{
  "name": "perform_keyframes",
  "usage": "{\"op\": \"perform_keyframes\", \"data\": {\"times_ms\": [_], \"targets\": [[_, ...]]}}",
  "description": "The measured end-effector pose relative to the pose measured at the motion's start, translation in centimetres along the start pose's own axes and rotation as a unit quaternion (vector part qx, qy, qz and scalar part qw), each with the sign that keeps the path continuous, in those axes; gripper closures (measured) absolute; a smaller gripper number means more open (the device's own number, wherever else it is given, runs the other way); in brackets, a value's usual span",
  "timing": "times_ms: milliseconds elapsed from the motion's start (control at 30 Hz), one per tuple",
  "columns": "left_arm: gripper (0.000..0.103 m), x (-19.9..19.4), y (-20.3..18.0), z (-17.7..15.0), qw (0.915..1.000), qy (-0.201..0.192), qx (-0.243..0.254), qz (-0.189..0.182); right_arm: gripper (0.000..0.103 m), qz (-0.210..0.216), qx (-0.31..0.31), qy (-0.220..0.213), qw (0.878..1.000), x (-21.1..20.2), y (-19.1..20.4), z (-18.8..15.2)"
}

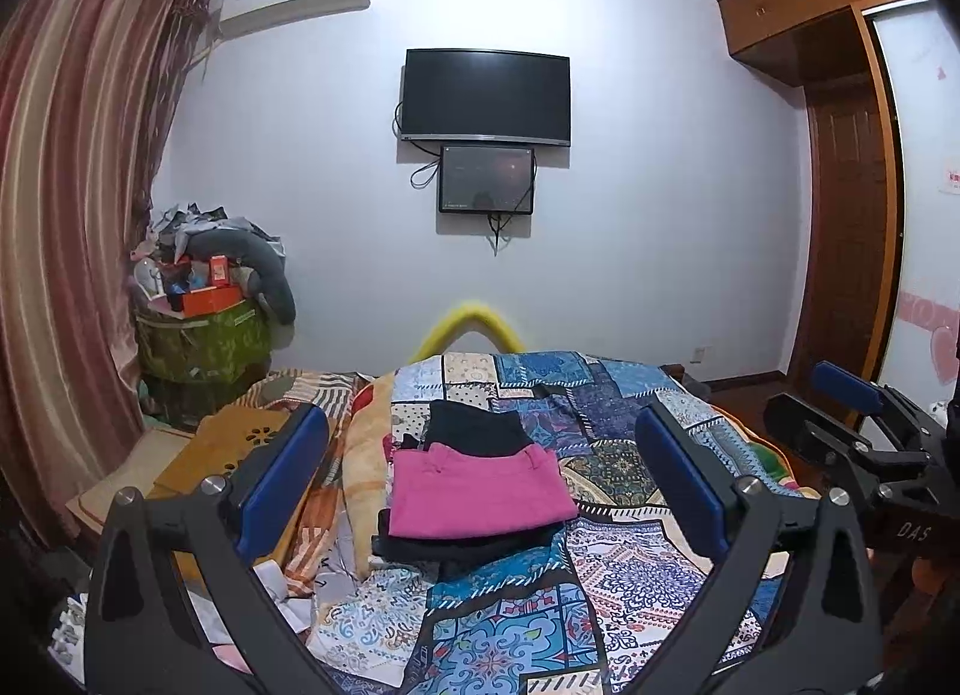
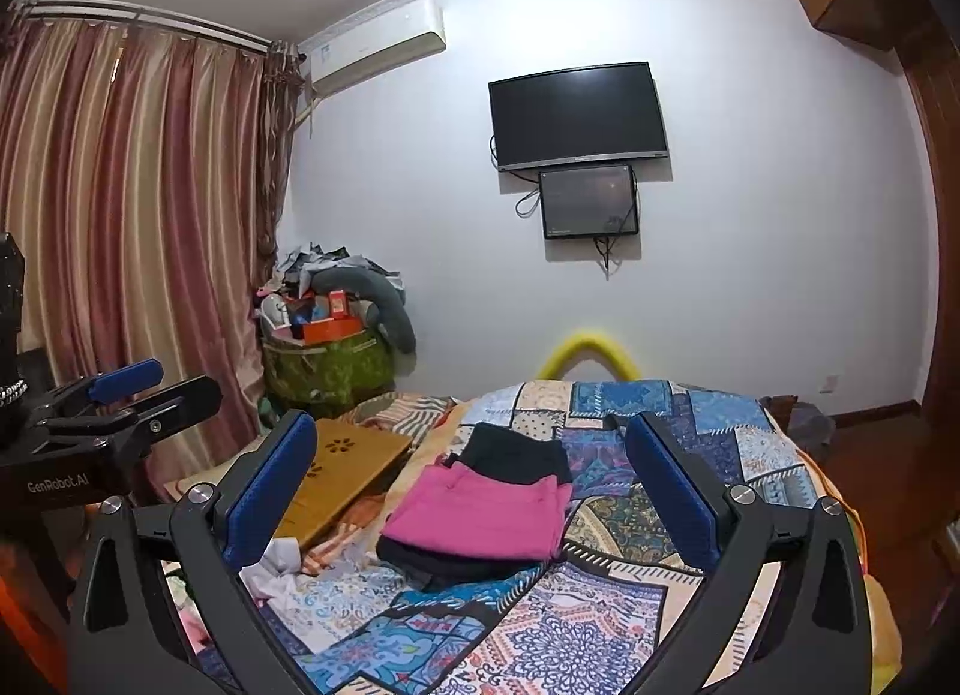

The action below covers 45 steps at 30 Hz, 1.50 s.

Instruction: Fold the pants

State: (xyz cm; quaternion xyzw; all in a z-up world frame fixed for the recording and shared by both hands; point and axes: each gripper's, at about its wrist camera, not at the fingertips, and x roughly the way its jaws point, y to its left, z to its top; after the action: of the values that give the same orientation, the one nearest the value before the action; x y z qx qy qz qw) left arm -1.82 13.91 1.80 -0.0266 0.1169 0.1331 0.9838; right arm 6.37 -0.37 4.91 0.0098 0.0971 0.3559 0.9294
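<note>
Folded pink pants lie on top of folded dark garments in the middle of a bed covered by a patchwork quilt. My left gripper stands wide open in front of the stack, with nothing pressed between its blue pads. The right gripper is also wide open and empty, facing the same stack from a little further right. In the left wrist view the right gripper shows at the right edge. The left gripper shows at the left edge of the right wrist view.
A wooden lap tray lies on the bed left of the stack. Crumpled white cloth sits near the left front. A heaped green bin stands by the striped curtain. A yellow bed frame arch rises behind the quilt.
</note>
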Motion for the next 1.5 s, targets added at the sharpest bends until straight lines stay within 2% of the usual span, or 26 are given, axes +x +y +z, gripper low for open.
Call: {"op": "perform_keyframes", "data": {"times_ms": [533,1000,1500], "targets": [[0.0,0.07,0.33,-0.15,1.0,0.003,-0.009,0.003,0.001,-0.001,-0.011,-0.001,1.0,-0.43,0.44,0.31],[0.0,-0.05,-0.03,0.01,1.0,-0.002,0.003,0.005,0.001,-0.005,-0.01,-0.004,1.0,-0.82,0.47,0.26],[0.0,0.41,0.06,0.09,0.9998,0.011,-0.007,-0.013,0.001,-0.008,-0.005,-0.004,1.0,-0.94,0.27,0.32]]}}
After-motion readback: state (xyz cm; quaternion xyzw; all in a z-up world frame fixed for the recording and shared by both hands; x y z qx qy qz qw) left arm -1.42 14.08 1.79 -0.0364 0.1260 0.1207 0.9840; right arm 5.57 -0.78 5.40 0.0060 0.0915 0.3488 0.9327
